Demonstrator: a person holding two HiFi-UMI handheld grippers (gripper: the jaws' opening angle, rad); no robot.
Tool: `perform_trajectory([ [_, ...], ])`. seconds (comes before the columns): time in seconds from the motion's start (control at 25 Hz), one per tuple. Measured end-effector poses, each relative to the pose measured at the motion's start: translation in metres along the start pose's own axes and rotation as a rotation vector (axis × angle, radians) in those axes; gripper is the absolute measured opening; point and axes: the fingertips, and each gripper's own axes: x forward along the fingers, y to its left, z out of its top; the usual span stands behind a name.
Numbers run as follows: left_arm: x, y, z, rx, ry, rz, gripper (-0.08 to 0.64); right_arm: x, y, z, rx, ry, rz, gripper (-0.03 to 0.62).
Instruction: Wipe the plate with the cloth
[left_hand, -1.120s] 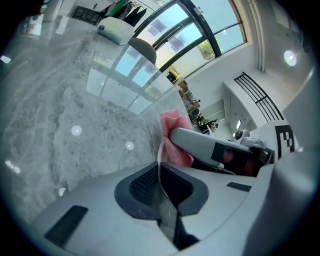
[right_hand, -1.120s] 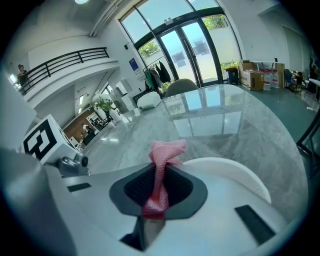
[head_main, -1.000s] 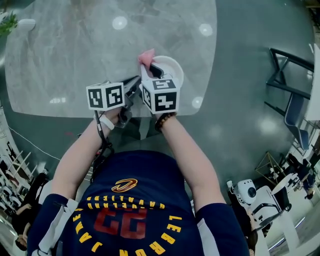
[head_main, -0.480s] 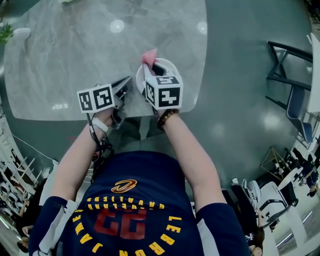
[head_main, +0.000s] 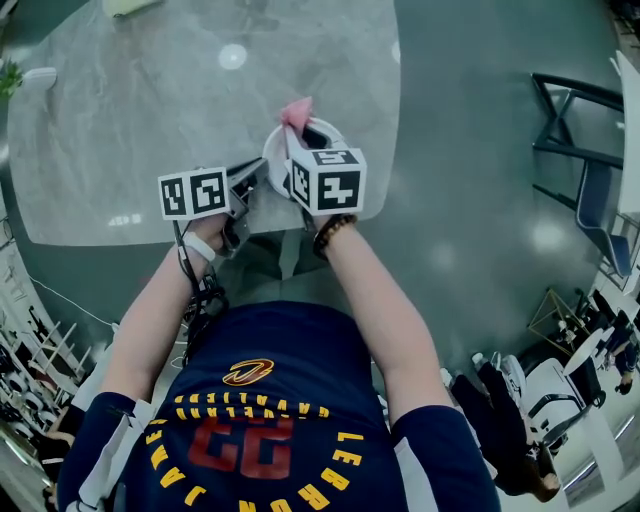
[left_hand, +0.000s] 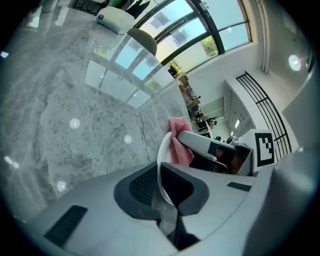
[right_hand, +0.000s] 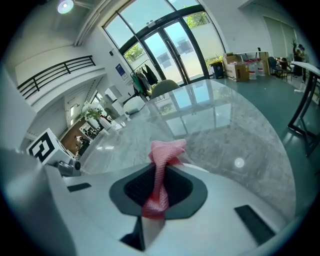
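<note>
A white plate is held on edge over the near edge of the grey marble table. My left gripper is shut on the plate's rim. A pink cloth is pinched in my right gripper, which is shut on it and lies against the plate's face. In the right gripper view the cloth runs between the jaws and bunches up past the tips. The left gripper view shows the cloth and the right gripper behind the plate.
A small white object lies at the table's far left and a pale object at its far edge. Dark chairs stand on the floor to the right. People and equipment are at the lower right and lower left.
The plate, cloth and both grippers have shifted slightly left and nearer the table's right corner in the head view. Both grips are unchanged.
</note>
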Motion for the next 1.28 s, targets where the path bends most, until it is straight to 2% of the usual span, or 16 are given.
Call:
perform_trajectory([
  [0.32,-0.012,0.001,0.000,-0.015,-0.032,0.001,0.023,-0.021,-0.012,-0.001,0.007,-0.019,-0.025,0.040],
  [0.6,-0.008,0.007,0.003,-0.036,-0.037,-0.007,0.023,-0.033,-0.044,-0.004,0.010,-0.025,-0.079,0.040],
  [0.92,-0.005,-0.006,0.002,-0.045,-0.047,-0.007,0.023,-0.075,-0.096,-0.005,0.064,-0.059,-0.199,0.040],
  [1.08,-0.002,-0.009,0.001,-0.063,-0.050,-0.023,0.023,-0.081,-0.075,0.005,0.014,-0.079,-0.173,0.040],
  [1.28,0.000,-0.007,-0.002,-0.094,-0.062,-0.044,0.023,-0.054,-0.008,-0.004,-0.120,-0.027,-0.048,0.041],
])
